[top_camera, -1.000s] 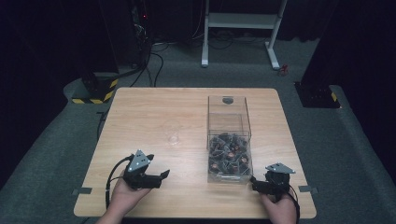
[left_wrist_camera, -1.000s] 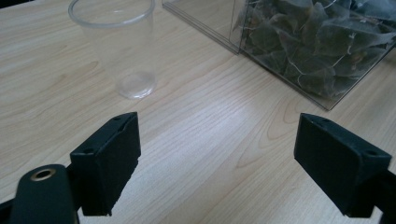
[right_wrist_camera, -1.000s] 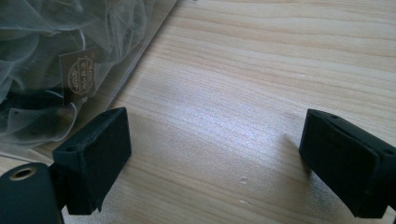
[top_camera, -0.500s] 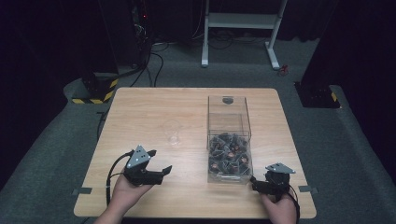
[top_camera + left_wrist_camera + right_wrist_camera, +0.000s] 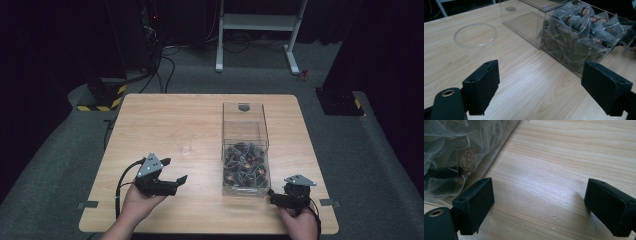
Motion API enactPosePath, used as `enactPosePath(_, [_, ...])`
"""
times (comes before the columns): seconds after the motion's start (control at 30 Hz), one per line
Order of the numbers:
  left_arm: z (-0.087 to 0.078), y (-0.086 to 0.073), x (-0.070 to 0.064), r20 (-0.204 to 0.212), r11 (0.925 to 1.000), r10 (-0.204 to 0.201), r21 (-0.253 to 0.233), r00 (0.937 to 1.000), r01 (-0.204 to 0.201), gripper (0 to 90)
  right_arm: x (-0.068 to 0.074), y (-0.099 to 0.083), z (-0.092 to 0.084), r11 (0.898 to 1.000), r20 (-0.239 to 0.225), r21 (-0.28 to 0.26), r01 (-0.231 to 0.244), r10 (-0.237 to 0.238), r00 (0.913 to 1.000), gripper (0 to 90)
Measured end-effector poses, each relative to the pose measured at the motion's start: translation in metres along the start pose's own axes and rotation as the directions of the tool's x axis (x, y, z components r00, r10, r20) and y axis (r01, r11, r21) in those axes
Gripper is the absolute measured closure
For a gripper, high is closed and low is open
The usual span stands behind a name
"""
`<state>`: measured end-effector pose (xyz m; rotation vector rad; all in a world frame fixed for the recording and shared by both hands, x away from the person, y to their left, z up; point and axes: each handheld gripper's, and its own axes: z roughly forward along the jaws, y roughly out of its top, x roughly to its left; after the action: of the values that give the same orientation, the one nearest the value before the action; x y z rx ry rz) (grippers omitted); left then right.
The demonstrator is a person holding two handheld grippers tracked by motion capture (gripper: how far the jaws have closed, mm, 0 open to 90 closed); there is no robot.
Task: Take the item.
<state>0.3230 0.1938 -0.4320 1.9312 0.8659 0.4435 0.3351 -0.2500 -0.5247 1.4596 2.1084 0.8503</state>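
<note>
A clear plastic cup (image 5: 186,148) stands upright and empty on the wooden table (image 5: 165,115), left of a clear rectangular box (image 5: 260,125). The box's near half holds several mesh tea bags (image 5: 245,167) with brown tags. My left gripper (image 5: 174,170) is open, just short of the cup and empty. In the left gripper view the cup (image 5: 475,35) is ahead to the left and the tea bags (image 5: 584,32) ahead to the right, between the spread jaws of the left gripper (image 5: 544,90). My right gripper (image 5: 272,196) is open at the box's near right corner, over bare wood, with tea bags (image 5: 454,150) at its left.
The box's far half (image 5: 524,22) is empty and has a round grey spot (image 5: 243,106) at its far end. A hand holds each gripper near the table's front edge. Grey carpet, black cases and a white frame (image 5: 257,22) surround the table.
My left gripper has moved slightly forward and right, toward the cup. The right gripper has stayed in place.
</note>
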Motion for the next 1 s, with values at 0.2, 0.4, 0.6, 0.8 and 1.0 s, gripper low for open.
enactPosePath(0.2, [0.003, 0.005, -0.004, 0.016, 1.0000, 0.007, -0.004, 0.9998, -0.007, 16.0, 0.000, 0.000, 0.000, 1.000, -0.001, 0.000, 0.000, 0.000, 1.0000, 8.7])
enactPosePath(0.4, [0.009, 0.008, -0.008, 0.028, 0.9999, 0.014, -0.007, 0.9995, -0.013, 16.3, 0.000, 0.000, 0.000, 1.000, -0.004, -0.001, 0.001, -0.001, 1.0000, 8.7])
enactPosePath(0.6, [0.015, 0.011, -0.013, 0.053, 0.9998, 0.017, -0.007, 0.9985, -0.016, 16.7, 0.000, 0.000, 0.000, 1.000, -0.005, -0.001, 0.002, -0.002, 1.0000, 8.7])
enactPosePath(0.8, [0.021, 0.016, -0.019, 0.074, 0.9996, 0.027, -0.013, 0.9969, -0.026, 17.5, 0.000, 0.000, 0.000, 1.000, -0.006, -0.001, 0.004, -0.004, 1.0000, 8.8])
enactPosePath(1.0, [0.029, 0.019, -0.025, 0.095, 0.9996, 0.027, -0.014, 0.9951, -0.026, 17.8, 0.000, 0.000, 0.000, 1.000, -0.007, 0.000, 0.004, -0.004, 1.0000, 8.8])
